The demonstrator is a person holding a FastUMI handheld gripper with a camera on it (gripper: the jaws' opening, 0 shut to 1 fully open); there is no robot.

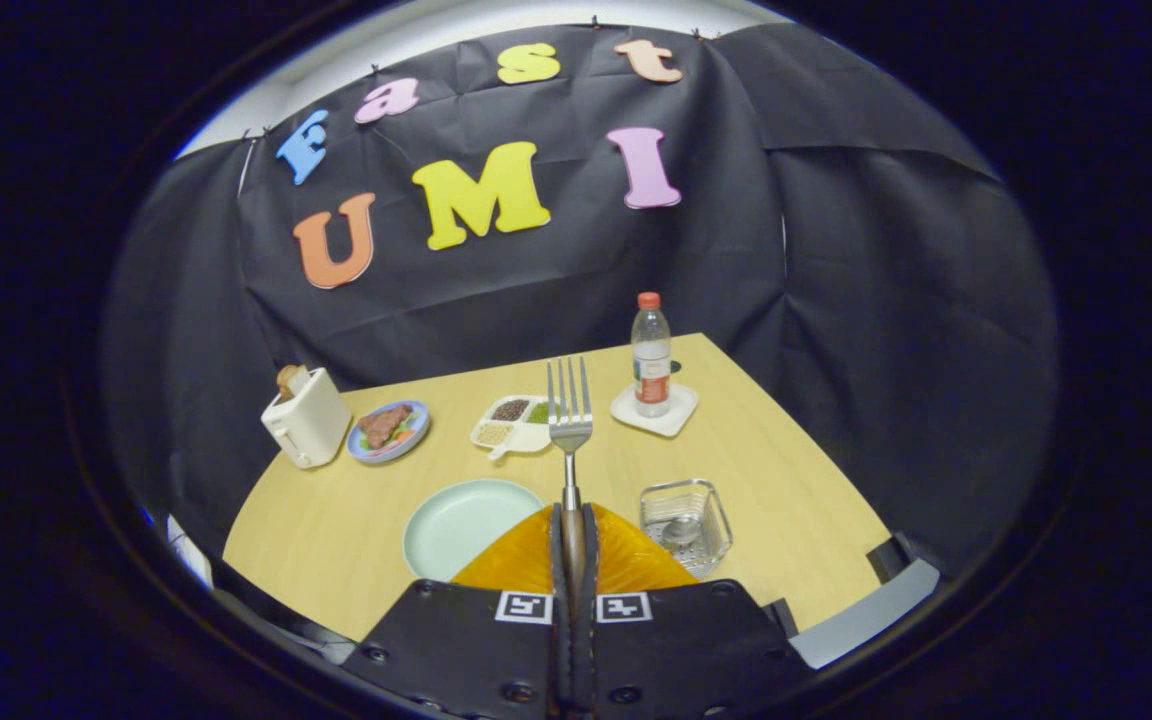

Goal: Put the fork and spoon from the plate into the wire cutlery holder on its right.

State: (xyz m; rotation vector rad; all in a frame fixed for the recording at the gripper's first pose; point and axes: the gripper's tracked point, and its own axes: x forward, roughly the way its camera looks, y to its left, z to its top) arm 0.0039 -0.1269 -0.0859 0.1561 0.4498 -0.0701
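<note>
**Fork gripped upright, above worktop**

Tool point(573, 530) clenched on fork point(570, 420): both fingers press the handle from either side, no gap showing. Fork stands up straight out of the fingers, tines on top, held in the air clear of the worktop point(796, 470).

Plate point(461, 520), pale green, sits on the worktop just ahead-left of the fingers; its near right part is hidden behind the tool. Nothing visible on the bare part of the plate.

Wire holder point(688, 515) sits right of the plate, just ahead-right of the fingers, apart from the plate. Spoon point(681, 530) lies inside it, bowl visible through the wires; handle hard to make out.

Beyond the fork, further back on the worktop: divided white tray point(516, 422) with small heaps of grains or seeds in its compartments, partly behind the fork head. Right of that, clear bottle point(651, 357) with red cap standing upright on a white coaster point(654, 412). Left of the tray, small blue plate point(389, 430) with meat and greens. Next to it on the left, touching or nearly so, a white toaster point(306, 418) with bread sticking out of the top.

Worktop is light wood, backed by the black cloth wall.
</note>
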